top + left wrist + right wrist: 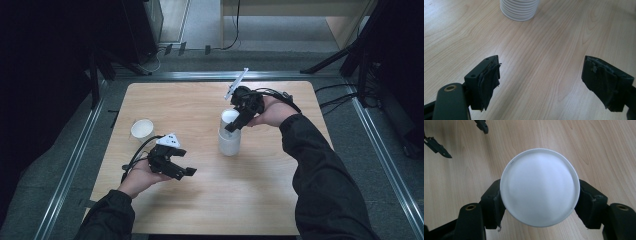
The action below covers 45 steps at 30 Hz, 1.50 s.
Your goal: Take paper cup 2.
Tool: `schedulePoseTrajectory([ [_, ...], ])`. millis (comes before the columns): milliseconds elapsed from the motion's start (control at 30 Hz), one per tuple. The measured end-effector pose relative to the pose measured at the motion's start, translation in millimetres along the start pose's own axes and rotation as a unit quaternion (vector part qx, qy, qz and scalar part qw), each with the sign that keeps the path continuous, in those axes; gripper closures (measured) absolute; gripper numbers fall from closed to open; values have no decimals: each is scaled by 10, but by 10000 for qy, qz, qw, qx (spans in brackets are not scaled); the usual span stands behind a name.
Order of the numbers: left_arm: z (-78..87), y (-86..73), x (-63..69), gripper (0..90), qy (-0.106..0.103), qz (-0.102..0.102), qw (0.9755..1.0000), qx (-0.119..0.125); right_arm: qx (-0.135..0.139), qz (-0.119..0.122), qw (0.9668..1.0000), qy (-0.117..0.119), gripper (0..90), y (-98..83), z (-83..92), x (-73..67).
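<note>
your right gripper [539,205] is gripping the top cup [539,187] of an inverted stack; its pads are pressing on the cup's two sides just under the round white base, so that one is grasped, not merely straddled; in the high view the right gripper [235,122] is pointing down over the stack of white cups [229,134], which is standing right of centre on the wooden table [270,200]; whether the top cup is already lifting free of the ones beneath, the pictures are not telling.

your left gripper [541,82] is hanging released, jaws wide apart with only bare wood between them; in the high view the left gripper [181,169] is hovering near you on the left, with a single upright cup [142,129] sitting farther off on that side; the ribbed foot of the stack [519,10] is lying well ahead of those open jaws.

by my judgement you are peeling one cup off the stack; the next move is calling for a straight upward pull, and the stack may be wanting to rise with it, so your free left gripper could be steadying the lower cups.
</note>
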<state>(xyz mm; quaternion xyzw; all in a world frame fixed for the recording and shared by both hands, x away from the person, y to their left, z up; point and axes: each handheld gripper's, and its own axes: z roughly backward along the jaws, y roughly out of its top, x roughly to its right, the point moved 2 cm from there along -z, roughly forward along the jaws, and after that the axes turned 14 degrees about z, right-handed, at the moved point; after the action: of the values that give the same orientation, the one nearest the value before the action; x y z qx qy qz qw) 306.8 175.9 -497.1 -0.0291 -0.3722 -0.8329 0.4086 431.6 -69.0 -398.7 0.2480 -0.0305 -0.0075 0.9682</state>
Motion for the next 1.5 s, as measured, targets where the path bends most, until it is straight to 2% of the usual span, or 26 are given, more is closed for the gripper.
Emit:
schedulePoseTrajectory([
  [300, -1, -1, 6, 153, -7, 3, 10000, -8, -26, -33, 10000, 4, 327, 32, 79, -1],
  [867, 5, -2, 16, 153, -30, -3, 10000, -4, -22, -84, 10000, -1, 332, 166, 415, -17],
  [1000, 2, -2, 7, 153, -17, 11, 10000, -4, -43, 4, 10000, -89, 333, 222, 542, -35],
  [1100, 5, -1, 4, 153, -8, 18, 10000, 17, -81, 184, 9995, -227, 334, 285, 670, -83],
  [1267, 21, 3, 1, 153, -35, 29, 10000, 45, -124, 229, 9991, -349, 337, 351, 887, -154],
  [1367, 22, 3, 2, 153, -29, 8, 10000, 41, -70, 258, 9991, -330, 337, 365, 1007, -217],
  [1500, 19, 4, 5, 153, -33, -12, 10000, 55, 67, 464, 9986, -248, 339, 375, 1117, -346],
])
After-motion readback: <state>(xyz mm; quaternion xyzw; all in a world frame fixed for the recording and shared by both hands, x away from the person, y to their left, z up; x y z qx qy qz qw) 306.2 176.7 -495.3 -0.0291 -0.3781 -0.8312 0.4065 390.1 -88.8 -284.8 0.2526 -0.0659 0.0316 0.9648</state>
